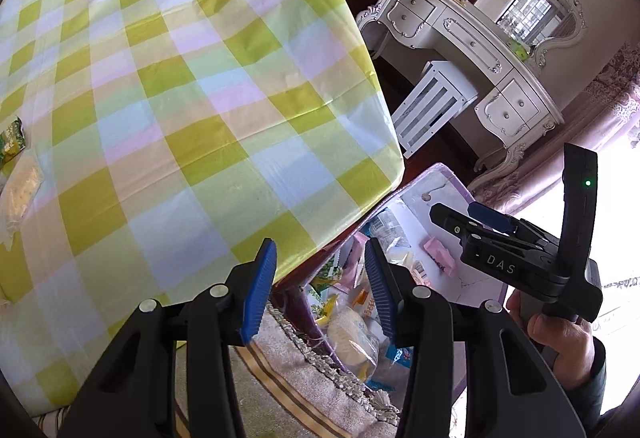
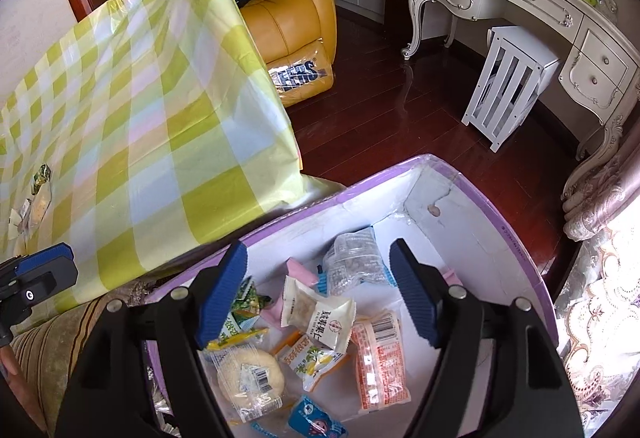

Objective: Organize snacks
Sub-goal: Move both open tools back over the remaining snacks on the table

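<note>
Left wrist view shows two snack packets [image 1: 16,166] left on the checked table [image 1: 180,78], both the left gripper [image 1: 320,290] and right gripper [image 2: 320,294] spread empty above the box [image 2: 520,234] of snacks [image 2: 316,322], so judged next: fetch a packet.

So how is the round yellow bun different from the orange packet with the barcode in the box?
The round bun is pale yellow and plump inside a clear wrapper, while the orange packet is flat, long and covered in print. The bun's barcode sits on a small white label; the packet's barcode is printed at its top end. The bun lies nearer the box's left side, the packet to the right of it. Both are sealed snacks lying in the purple-rimmed box.
</note>
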Tool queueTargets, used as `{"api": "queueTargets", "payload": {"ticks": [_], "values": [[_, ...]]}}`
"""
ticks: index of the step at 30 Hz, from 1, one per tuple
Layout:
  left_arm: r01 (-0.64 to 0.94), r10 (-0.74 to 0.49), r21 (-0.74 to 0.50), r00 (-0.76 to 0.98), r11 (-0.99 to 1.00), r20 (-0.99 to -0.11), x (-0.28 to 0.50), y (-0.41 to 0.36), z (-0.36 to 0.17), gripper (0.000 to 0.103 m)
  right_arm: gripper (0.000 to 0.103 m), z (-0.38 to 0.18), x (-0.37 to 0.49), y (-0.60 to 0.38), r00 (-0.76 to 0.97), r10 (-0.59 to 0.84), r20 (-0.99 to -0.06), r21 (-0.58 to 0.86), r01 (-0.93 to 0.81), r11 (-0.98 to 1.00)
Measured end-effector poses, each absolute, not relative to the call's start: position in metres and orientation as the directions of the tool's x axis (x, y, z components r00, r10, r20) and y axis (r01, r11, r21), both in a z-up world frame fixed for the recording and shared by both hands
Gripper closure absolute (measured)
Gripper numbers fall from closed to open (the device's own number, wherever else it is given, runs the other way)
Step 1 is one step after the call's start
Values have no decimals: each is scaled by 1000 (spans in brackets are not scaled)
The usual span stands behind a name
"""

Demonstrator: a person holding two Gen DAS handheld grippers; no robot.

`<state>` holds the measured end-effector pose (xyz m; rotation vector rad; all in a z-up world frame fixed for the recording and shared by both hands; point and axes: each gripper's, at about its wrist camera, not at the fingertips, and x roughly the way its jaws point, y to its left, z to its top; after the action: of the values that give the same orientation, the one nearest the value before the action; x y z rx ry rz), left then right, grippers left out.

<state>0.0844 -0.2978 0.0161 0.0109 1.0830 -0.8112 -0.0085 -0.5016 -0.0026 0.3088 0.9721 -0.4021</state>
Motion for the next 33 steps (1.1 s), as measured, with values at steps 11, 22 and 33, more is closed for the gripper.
{"api": "queueTargets", "payload": {"ticks": [11, 22, 33], "values": [[374, -464, -316, 429, 872, -775, 108, -188, 28, 54, 27, 18, 31, -431, 565, -82, -821, 135, 332, 933], [82, -328, -334, 506, 939, -798, 116, -73, 16, 47, 27, 20, 65, -363, 567, 14, -824, 150, 194, 969], [-63, -279, -346, 465, 936, -840, 131, -31, -8, 44, 26, 15, 87, -320, 552, 59, -832, 150, 121, 981]]}}
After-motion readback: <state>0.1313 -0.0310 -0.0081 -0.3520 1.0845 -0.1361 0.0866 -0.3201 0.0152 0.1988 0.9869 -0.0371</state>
